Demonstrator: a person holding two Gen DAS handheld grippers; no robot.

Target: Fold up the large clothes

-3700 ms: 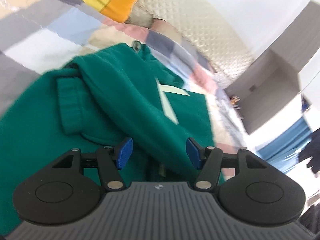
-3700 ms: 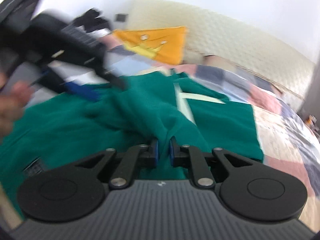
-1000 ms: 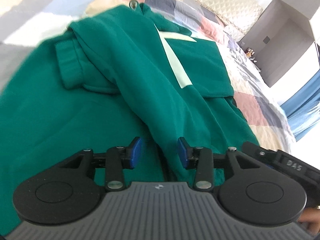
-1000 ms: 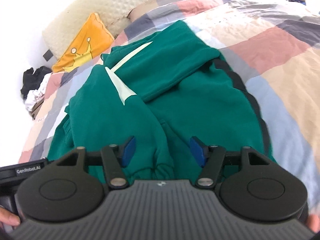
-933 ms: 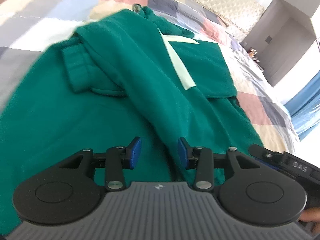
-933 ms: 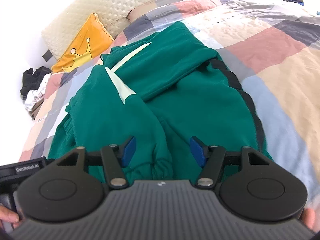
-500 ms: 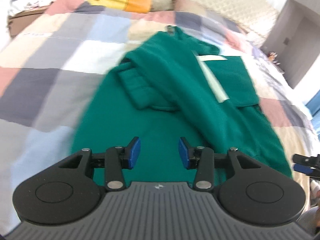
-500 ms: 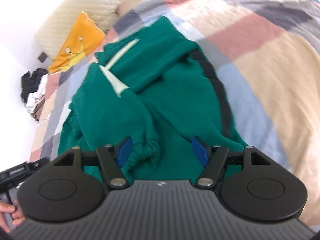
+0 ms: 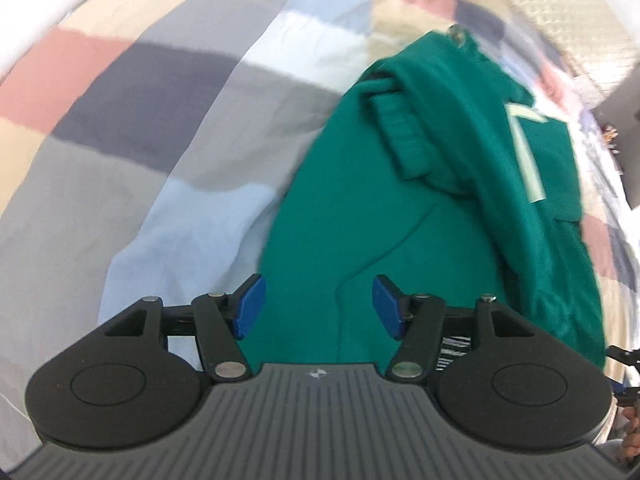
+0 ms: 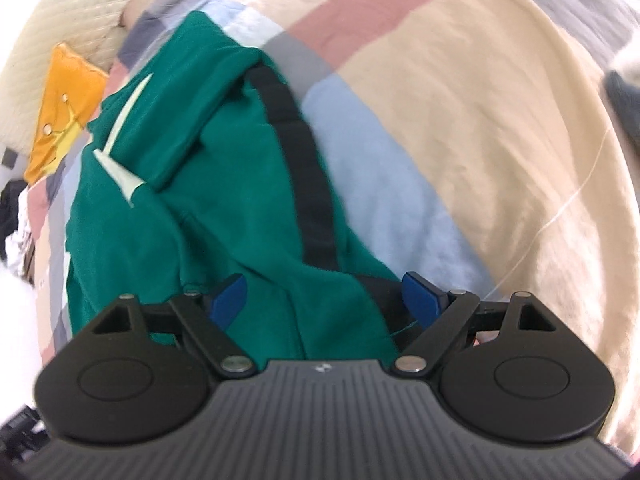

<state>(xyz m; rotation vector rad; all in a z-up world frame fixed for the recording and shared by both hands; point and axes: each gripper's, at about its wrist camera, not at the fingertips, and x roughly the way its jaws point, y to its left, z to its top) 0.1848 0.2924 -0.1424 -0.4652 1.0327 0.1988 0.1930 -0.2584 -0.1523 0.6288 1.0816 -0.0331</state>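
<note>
Bed (image 9: 120, 128): largest item. Covered by a patchwork quilt (image 10: 460, 120) in pink, grey, pale blue and cream squares. A quilted cream headboard (image 9: 580, 20) runs along the far edge at 1 o'clock in the left wrist view. The room is bright; walls read as white.

Green sweatshirt (image 9: 400, 220): the task's thing. It lies flat on the quilt, partly folded, with both sleeves laid across the body. A pale stripe (image 9: 528, 152) shows on the upper layer. A black side band (image 10: 304, 168) runs down its edge in the right wrist view. The hem end is nearest both cameras.

Orange cushion (image 10: 64, 112): at 10 o'clock in the right wrist view, by the headboard.

Dark heap of clothes (image 10: 12, 208): at 9 o'clock, off the bed; too blurred to sort.

Left gripper (image 9: 316, 306): fingers apart and opening, over the hem's left corner; nothing pinched.

Right gripper (image 10: 324, 300): fingers wide and opening, cloth lying between them but not clamped.

Risk, judged: uneven bites at the two hem corners would skew the next fold. A shallow pinch may take only the top layer, dragging the crossed sleeves loose. Both views are blurred, so aim may be poor.
</note>
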